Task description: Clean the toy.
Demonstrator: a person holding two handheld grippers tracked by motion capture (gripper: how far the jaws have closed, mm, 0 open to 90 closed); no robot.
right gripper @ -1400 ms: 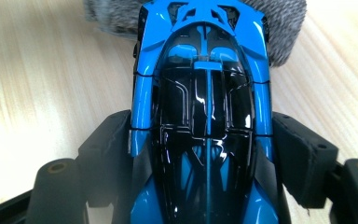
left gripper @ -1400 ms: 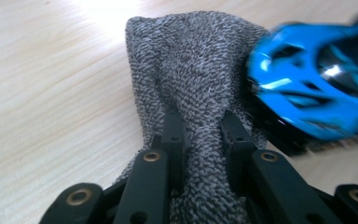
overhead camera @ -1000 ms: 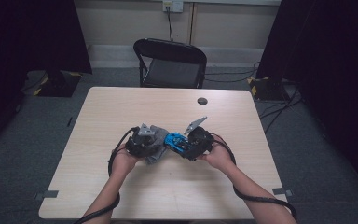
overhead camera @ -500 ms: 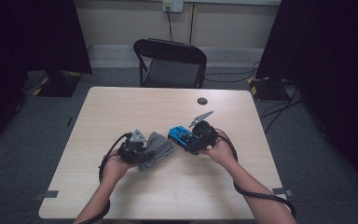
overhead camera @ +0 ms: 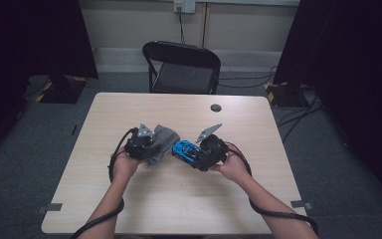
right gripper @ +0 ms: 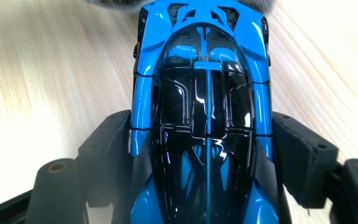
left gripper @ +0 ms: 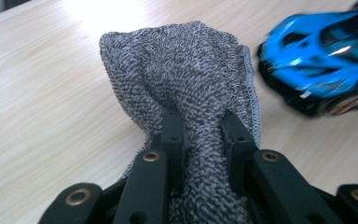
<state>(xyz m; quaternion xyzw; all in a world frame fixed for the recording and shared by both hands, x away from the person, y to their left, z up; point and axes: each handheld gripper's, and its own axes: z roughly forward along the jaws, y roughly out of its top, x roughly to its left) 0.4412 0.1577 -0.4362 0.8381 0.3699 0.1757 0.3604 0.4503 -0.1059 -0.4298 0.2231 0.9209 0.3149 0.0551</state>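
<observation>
Grey terry cloth [left gripper: 182, 74]: looped, rough, matt weave with stitched hem. Toy sports car [right gripper: 205, 107]: glossy blue and black plastic, mirror-smooth canopy. Worktop [overhead camera: 129, 199]: pale wood-grain laminate, smooth, slight sheen. Jaws: matt black plastic.

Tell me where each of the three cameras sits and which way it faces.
High view: fixed above the near table edge, looking forward and down on the pale wooden table; forearms and both tongs show.
Left gripper view: rides the left tongs, looking along black jaws pinching a grey terry cloth.
Right gripper view: rides the right tongs, looking along jaws clamping a blue and black toy sports car.
Shared: all three show the car.
</observation>
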